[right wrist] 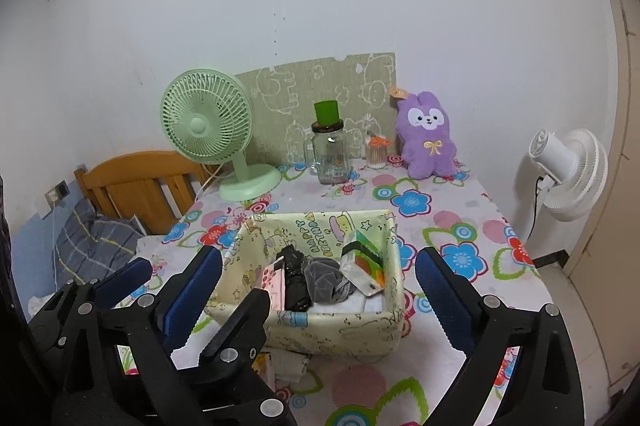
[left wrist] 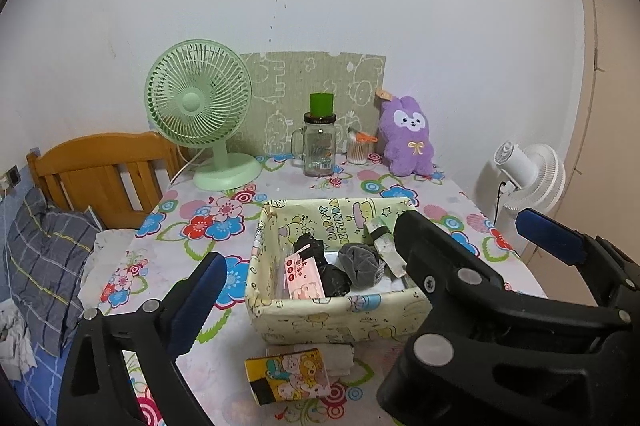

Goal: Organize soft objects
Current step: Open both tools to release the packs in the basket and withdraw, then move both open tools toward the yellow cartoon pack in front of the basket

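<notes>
A yellow cartoon-print fabric storage box (right wrist: 320,322) stands on the flower-patterned tablecloth (right wrist: 460,226), directly ahead of and between the spread jaws of the right gripper (right wrist: 316,284). Inside it lie a grey velvet scrunchie (right wrist: 322,280), a crumpled black soft item (right wrist: 294,282), a pink packet (right wrist: 274,280) and a green-and-orange tissue pack (right wrist: 362,260). Both grippers stand wide apart and hold nothing. The left gripper (left wrist: 308,276) frames the same box in its own view; a cartoon bear packet (left wrist: 290,374) lies on a folded white cloth (left wrist: 340,358) nearer than its fingertips, in front of the box. Beyond the jaws, against the wall, stand a green desk fan (right wrist: 208,130), a glass mug jar with green lid (right wrist: 330,150), a cotton-swab holder (right wrist: 377,152) and a purple plush rabbit (right wrist: 428,138). A white fan (right wrist: 568,170) stands outside the right finger; a wooden headboard (right wrist: 140,186) lies beyond the left.
</notes>
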Available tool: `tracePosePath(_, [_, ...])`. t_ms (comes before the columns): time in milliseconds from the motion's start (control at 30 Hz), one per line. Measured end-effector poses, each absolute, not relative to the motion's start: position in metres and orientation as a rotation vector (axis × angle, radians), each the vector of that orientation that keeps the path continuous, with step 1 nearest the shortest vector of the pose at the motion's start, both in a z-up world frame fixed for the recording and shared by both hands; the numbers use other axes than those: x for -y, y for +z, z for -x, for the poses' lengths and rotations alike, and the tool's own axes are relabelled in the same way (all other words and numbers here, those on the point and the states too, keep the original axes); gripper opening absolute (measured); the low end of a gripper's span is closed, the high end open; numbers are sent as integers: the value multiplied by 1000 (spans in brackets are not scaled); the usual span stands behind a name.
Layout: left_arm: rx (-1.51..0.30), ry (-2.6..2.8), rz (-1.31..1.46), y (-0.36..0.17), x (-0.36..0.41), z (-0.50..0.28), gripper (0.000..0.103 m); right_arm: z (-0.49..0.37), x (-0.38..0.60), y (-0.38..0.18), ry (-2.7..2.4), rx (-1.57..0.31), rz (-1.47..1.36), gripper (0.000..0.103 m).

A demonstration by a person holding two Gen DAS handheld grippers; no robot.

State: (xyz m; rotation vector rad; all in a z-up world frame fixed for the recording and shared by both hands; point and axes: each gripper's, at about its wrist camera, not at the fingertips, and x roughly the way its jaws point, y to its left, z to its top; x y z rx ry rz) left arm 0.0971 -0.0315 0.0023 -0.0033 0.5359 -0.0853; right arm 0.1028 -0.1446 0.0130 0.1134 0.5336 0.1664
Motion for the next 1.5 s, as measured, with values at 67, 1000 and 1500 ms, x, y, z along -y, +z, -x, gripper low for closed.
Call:
tracePosePath(67, [-530, -83, 3, 2, 32, -91, 101, -96, 145, 14, 166, -528, -111, 100])
tracePosePath(1000, [-552, -102, -9, -34, 39, -42, 103, -44, 150, -21, 142, -544, -99, 101])
tracePosePath(1500, [-612, -113, -36, -71, 46, -46, 103, -47, 152, -63, 117, -602, -109, 101])
